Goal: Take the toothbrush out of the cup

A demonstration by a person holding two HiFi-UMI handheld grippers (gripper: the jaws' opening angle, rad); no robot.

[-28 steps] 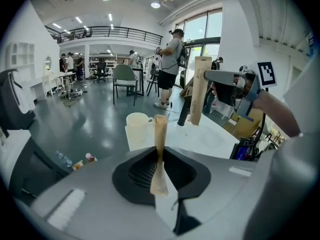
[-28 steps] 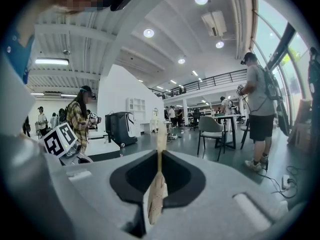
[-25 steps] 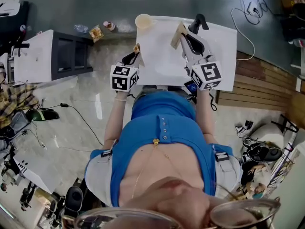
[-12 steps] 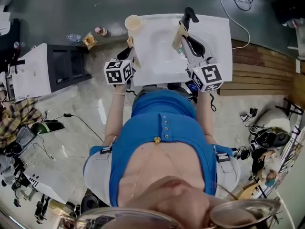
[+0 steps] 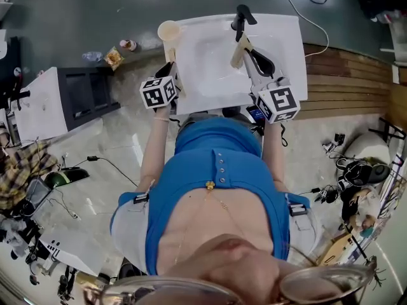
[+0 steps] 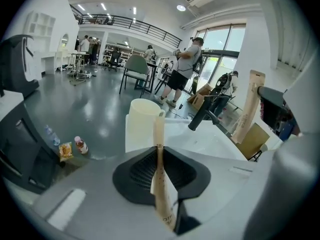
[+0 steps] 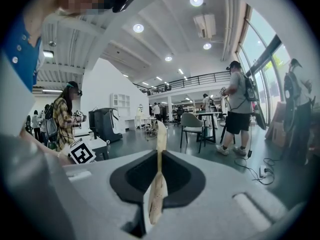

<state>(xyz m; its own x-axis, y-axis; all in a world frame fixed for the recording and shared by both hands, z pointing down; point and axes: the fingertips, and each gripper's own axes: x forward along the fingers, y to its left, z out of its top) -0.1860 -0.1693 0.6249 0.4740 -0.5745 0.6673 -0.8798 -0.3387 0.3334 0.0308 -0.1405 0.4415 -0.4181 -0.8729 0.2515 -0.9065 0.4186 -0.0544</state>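
Observation:
A cream cup [image 5: 170, 30] stands on the far left corner of the white sink top [image 5: 283, 56]; it also shows as the cream cup [image 6: 144, 126] just beyond the left jaws. My left gripper [image 5: 170, 70] hovers at the sink's left edge, a little short of the cup. In the left gripper view, the left gripper [image 6: 159, 151] is shut on a slim tan paper-wrapped toothbrush [image 6: 159, 134] that stands upright between the pads. My right gripper [image 5: 247, 54] reaches over the basin near the black faucet [image 5: 241, 18]. There the right gripper [image 7: 160, 161] is shut on a tan paper packet [image 7: 160, 144].
A dark cabinet [image 5: 89, 94] stands left of the sink, with small bottles and a snack bag [image 5: 114, 57] on the floor beside it. Wooden planks [image 5: 343, 81] lie to the right, and cables trail over the floor. People and chairs [image 6: 135, 71] fill the hall beyond.
The left gripper with its wrapped toothbrush has moved closer to the cup and lower. The right gripper with its packet has shifted rightward over the basin, toward the faucet. Both stay shut.

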